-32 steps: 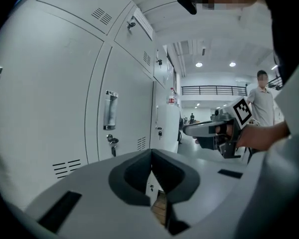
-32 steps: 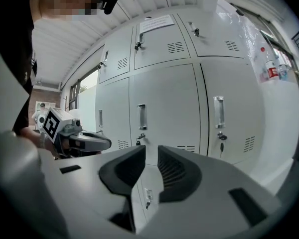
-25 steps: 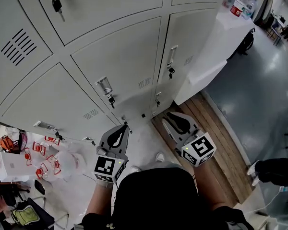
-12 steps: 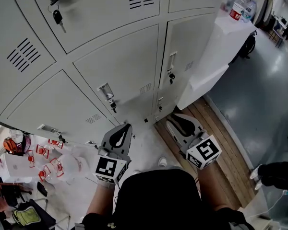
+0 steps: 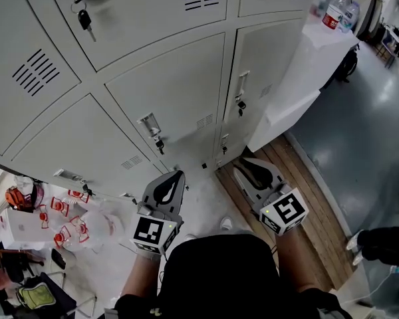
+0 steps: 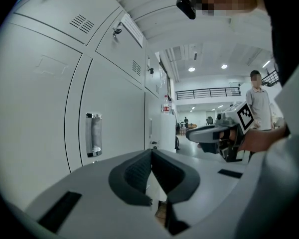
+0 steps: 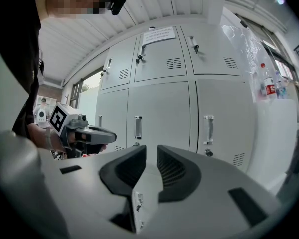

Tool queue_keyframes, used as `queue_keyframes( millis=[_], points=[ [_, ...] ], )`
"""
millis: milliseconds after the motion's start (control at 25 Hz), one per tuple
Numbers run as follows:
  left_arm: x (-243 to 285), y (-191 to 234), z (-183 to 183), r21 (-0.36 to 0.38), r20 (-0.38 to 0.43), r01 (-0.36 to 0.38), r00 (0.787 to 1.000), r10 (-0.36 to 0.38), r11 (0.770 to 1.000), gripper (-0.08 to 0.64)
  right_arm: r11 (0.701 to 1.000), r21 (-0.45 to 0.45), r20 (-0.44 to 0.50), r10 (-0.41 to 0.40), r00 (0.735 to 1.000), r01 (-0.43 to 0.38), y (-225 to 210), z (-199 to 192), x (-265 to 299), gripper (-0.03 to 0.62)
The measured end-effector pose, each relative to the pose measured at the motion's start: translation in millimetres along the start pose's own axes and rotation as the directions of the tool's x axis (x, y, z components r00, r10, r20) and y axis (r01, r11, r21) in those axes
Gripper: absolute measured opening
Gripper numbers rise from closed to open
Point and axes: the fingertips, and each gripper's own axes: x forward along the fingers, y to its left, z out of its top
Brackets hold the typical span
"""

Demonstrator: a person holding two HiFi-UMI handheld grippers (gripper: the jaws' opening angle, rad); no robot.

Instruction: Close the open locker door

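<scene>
The bank of pale grey metal lockers fills the wall ahead. Every door I can see looks flush, so I cannot tell which one stands open. The left gripper hangs low before the lockers, pads pressed together, empty. The right gripper has just been narrowing to a slim gap, with nothing in it. A badly aimed shove could snag the small dark hanging key, or the door could bounce back unlatched.

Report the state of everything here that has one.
left claw, shut, empty.
right claw, slightly apart, has just been closing, nothing between its jaws.
middle locker door, shut.
right locker door, shut.
key, hanging loose.
bottle, upright.
</scene>
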Motion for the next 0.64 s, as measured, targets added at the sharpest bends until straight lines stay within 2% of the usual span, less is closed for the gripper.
queue_keyframes(
  millis=[480,640],
  points=[
    [-4.8,-0.1,-3.8,0.007,0.000,0.000,1.000,0.000,1.000,0.021,1.000,0.001,0.005,0.008,1.000,-0.008,8.7,-1.5,5.4,0.086],
    [-9.1,3.1,-13.9,-0.008,-0.025,-0.008,1.000,0.008,1.000,0.021,1.000,0.001,-0.002,0.006,1.000,-0.006,10.6,-3.9,6.8,0.086]
  ],
)
